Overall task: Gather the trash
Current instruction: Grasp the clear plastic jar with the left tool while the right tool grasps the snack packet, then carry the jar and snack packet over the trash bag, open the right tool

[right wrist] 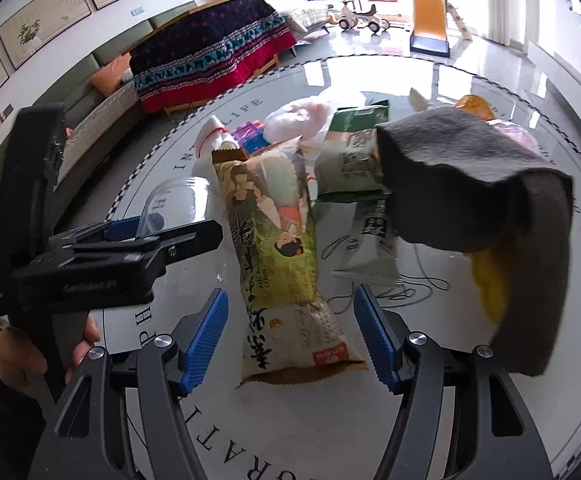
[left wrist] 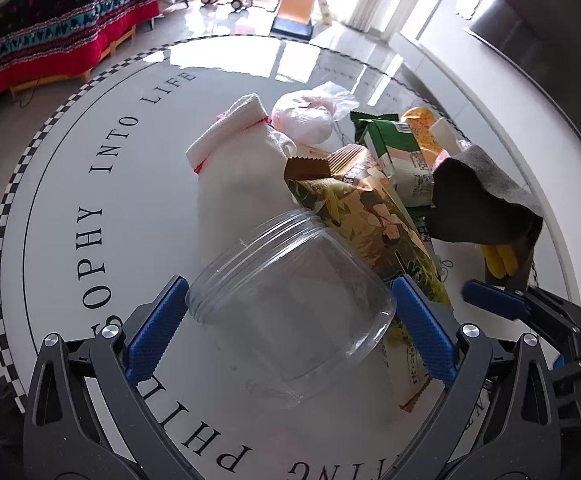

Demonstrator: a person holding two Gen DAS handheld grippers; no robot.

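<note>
While both tools hang over the pile, nothing is gripped: each straddles its own piece of trash.

Left hand-held gripper (left wrist: 290, 322): jaws wide, the clear plastic jar (left wrist: 290, 312) lying on its side between the blue pads. The right pad looks at or very near the jar's base; the left one stands just beside the threaded mouth. I judge no squeeze yet, since the jar rests on the desk (left wrist: 90, 184).

Right hand-held gripper (right wrist: 290, 336): jaws well apart and empty, one either side of the long yellow-green snack packet (right wrist: 278, 264), with clear gaps to both pads. Likely lined up so a closing pinch takes the packet across its width.

Trash pile: packet, green wrapper (left wrist: 394, 148) and a pink-white plastic bag (left wrist: 310, 116) heaped mid-desk, touching or overlapping. The packet's upper end passes behind the jar, so lifting either may drag the other.

White cloth bag (left wrist: 242, 168): lies behind the jar, red stitching at its folded mouth; whether it counts as trash I cannot tell.

Grey sponge (right wrist: 470, 200): yellow underside, right of the packet; it seems raised at the near end, though what props it is hidden.

Person's hand (right wrist: 30, 356): wraps the left tool's handle, seen from the right wrist.

Likely next: close on the jar and on the packet.
</note>
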